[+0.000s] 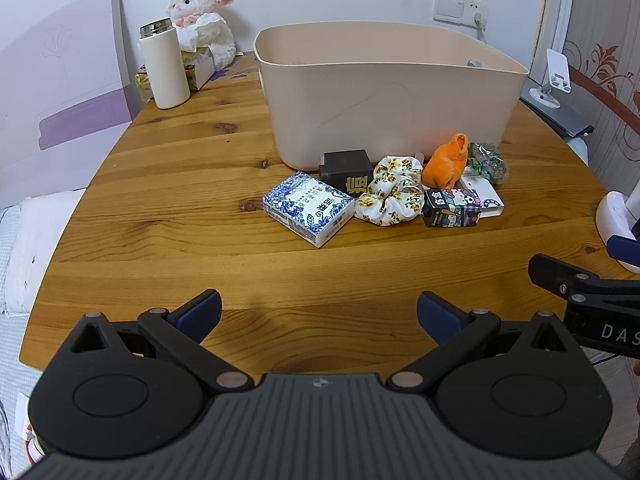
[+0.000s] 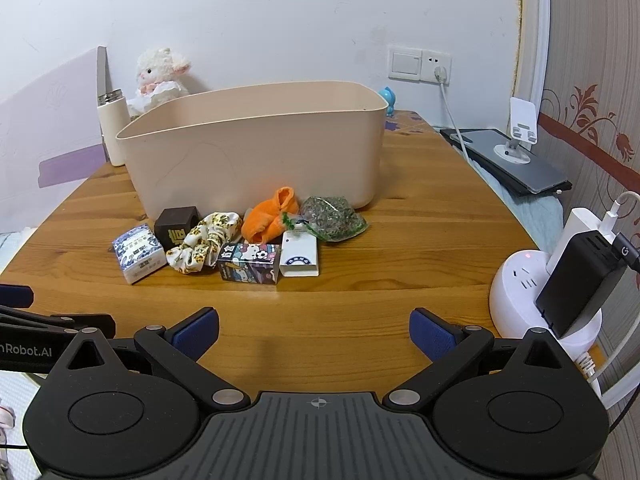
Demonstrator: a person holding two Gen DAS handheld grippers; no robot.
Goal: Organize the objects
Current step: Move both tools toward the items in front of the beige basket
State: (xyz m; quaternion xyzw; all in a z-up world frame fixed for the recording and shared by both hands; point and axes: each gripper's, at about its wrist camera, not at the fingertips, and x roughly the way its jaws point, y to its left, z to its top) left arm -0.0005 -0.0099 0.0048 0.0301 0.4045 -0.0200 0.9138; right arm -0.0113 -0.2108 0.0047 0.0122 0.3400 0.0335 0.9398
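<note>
A beige plastic bin (image 1: 384,92) (image 2: 256,148) stands on the wooden table (image 1: 180,208). In front of it lie a blue-and-white box (image 1: 308,214) (image 2: 138,254), a black box (image 1: 346,172) (image 2: 176,228), a floral scrunchie (image 1: 392,194) (image 2: 204,244), an orange cloth (image 1: 446,160) (image 2: 272,216), a green packet (image 1: 488,162) (image 2: 334,218), a cartoon box (image 1: 452,208) (image 2: 248,266) and a white box (image 1: 484,196) (image 2: 299,258). My left gripper (image 1: 319,314) is open and empty at the table's near edge. My right gripper (image 2: 314,332) is open and empty, beside it.
A white flask (image 1: 164,66) (image 2: 112,128) and a plush lamb (image 1: 202,20) (image 2: 160,76) stand at the back left. A white socket hub with chargers (image 2: 560,288) sits at the right edge. A phone stand on a laptop (image 2: 516,152) is at the back right.
</note>
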